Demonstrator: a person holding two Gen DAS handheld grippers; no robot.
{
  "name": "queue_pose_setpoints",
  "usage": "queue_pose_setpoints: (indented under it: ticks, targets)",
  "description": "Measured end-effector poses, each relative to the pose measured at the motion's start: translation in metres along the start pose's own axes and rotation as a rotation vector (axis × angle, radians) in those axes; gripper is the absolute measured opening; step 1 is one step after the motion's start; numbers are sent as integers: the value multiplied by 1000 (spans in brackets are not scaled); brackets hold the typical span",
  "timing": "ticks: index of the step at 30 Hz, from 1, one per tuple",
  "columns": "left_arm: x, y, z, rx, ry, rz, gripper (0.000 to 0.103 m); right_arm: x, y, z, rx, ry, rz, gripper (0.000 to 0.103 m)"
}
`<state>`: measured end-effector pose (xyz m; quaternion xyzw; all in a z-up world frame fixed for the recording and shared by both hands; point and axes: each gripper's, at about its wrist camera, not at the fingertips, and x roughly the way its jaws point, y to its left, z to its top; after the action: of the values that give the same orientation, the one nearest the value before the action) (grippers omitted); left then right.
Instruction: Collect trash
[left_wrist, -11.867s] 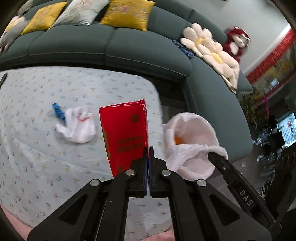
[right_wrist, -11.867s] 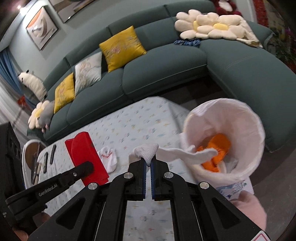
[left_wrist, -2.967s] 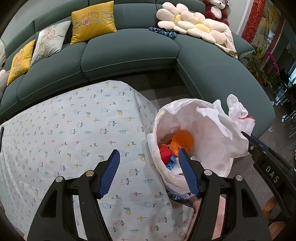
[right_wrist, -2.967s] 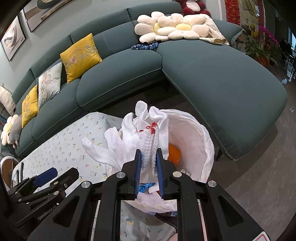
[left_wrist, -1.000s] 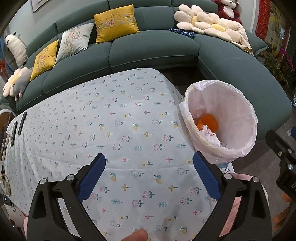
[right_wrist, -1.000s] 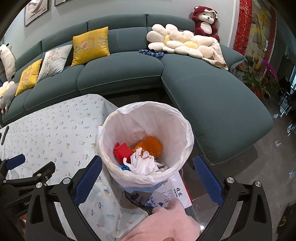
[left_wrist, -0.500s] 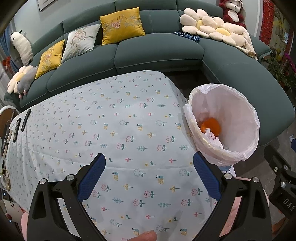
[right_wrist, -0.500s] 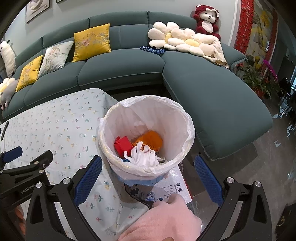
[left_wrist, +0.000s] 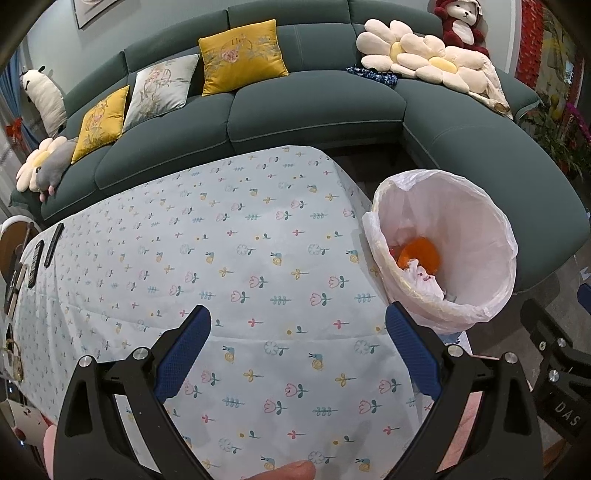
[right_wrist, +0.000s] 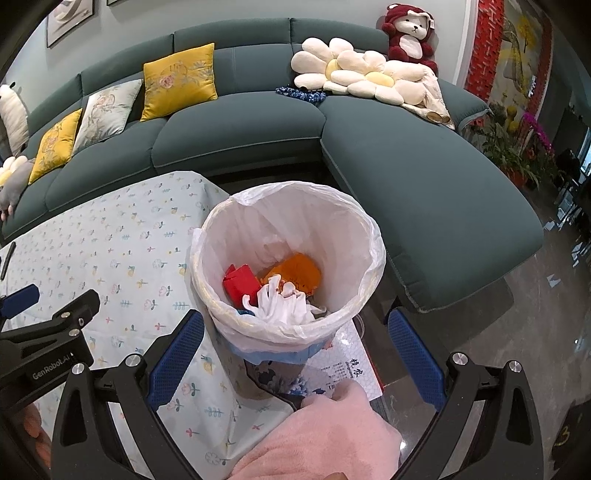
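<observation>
A bin with a white plastic liner (right_wrist: 365, 236) stands at the right end of the table; it also shows in the left wrist view (left_wrist: 491, 229). Inside lie a red packet (right_wrist: 240, 282), an orange piece (right_wrist: 299, 273) and white cloth (right_wrist: 284, 306). My right gripper (right_wrist: 295, 350) is wide open and empty above the bin's near side. My left gripper (left_wrist: 297, 347) is wide open and empty above the floral tablecloth (left_wrist: 221, 258), left of the bin.
A green sectional sofa (left_wrist: 314, 107) with yellow cushions (left_wrist: 240, 55) wraps behind the table and the bin. Dark remotes (left_wrist: 44, 251) lie at the table's far left edge. A printed paper bag (right_wrist: 343, 365) sits under the bin. Pink cloth (right_wrist: 325, 435) lies at the bottom.
Both grippers stay wide open and empty. The left one has drawn back a little over the tablecloth; the right one holds above the bin.
</observation>
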<state>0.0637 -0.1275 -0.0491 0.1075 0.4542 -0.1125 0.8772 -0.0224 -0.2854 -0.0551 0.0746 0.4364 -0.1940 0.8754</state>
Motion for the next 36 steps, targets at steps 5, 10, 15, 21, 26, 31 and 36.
queue_pose_setpoints:
  ticks: [5, 10, 15, 21, 26, 31, 36]
  targets:
    - [0, -4, 0, 12, 4, 0, 91, 1, -1, 0, 3, 4, -1, 96]
    - [1, -5, -1, 16, 9, 3, 91, 3, -1, -2, 3, 10, 0, 96]
    - [2, -5, -1, 4, 17, 1, 91, 4, -1, -6, 1, 17, -1, 96]
    - [3, -6, -3, 8, 16, 5, 91, 5, -3, -8, 6, 22, -3, 96]
    - [3, -7, -4, 8, 18, 6, 91, 6, -3, -9, 8, 27, -3, 96]
    - [3, -7, -3, 8, 22, 4, 91, 7, -3, -9, 6, 27, -4, 96]
    - [3, -7, -4, 12, 22, 2, 91, 7, -3, -10, 7, 28, -5, 96]
